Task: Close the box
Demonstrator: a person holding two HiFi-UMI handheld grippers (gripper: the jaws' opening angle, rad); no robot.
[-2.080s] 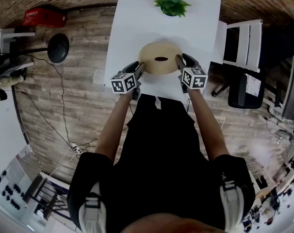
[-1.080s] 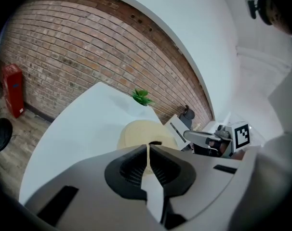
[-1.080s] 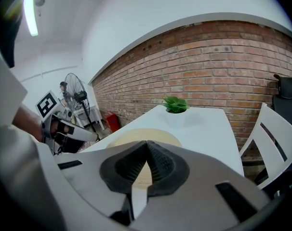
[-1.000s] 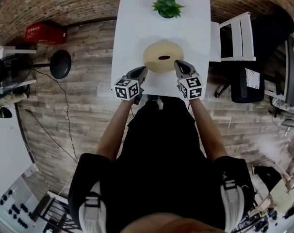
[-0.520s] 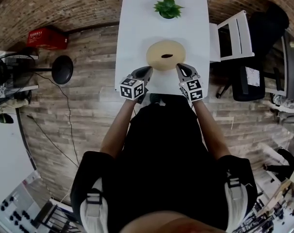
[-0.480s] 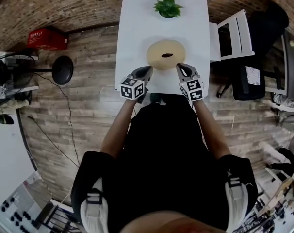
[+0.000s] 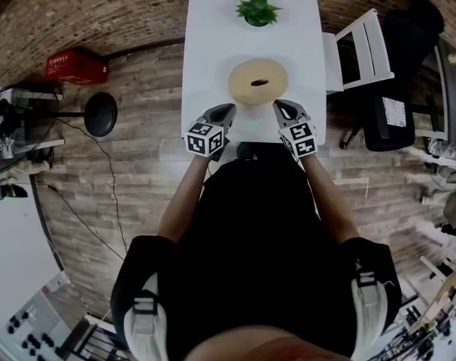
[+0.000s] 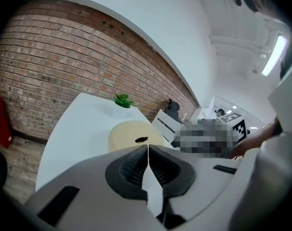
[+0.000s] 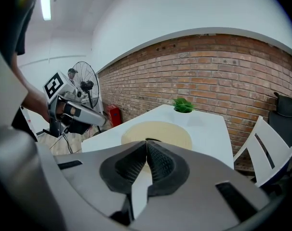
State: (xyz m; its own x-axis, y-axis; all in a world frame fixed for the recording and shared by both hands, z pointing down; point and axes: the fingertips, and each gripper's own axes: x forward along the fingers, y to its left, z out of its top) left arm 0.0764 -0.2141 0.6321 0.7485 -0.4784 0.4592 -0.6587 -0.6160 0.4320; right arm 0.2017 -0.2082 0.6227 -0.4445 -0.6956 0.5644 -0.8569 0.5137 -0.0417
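Observation:
A round, pale wooden box (image 7: 258, 81) with its lid on and a dark slot in the top sits in the middle of the white table (image 7: 213, 51). My left gripper (image 7: 228, 110) hangs near the table's front edge, left of the box and apart from it, shut with nothing in it. My right gripper (image 7: 278, 105) mirrors it on the right, also shut and empty. In the left gripper view the box (image 8: 134, 134) lies beyond the closed left gripper (image 8: 148, 148). The right gripper view shows the box (image 9: 160, 129) past the closed right gripper (image 9: 146, 143).
A small green plant (image 7: 256, 10) stands at the table's far end. A white chair (image 7: 360, 47) is right of the table, with a dark office chair (image 7: 386, 119) beyond it. A black stool (image 7: 101, 113) and red crate (image 7: 75, 66) are on the wooden floor to the left.
Both grippers have drawn back from the sides of the box toward the table's front edge. The box stays in place with its lid on.

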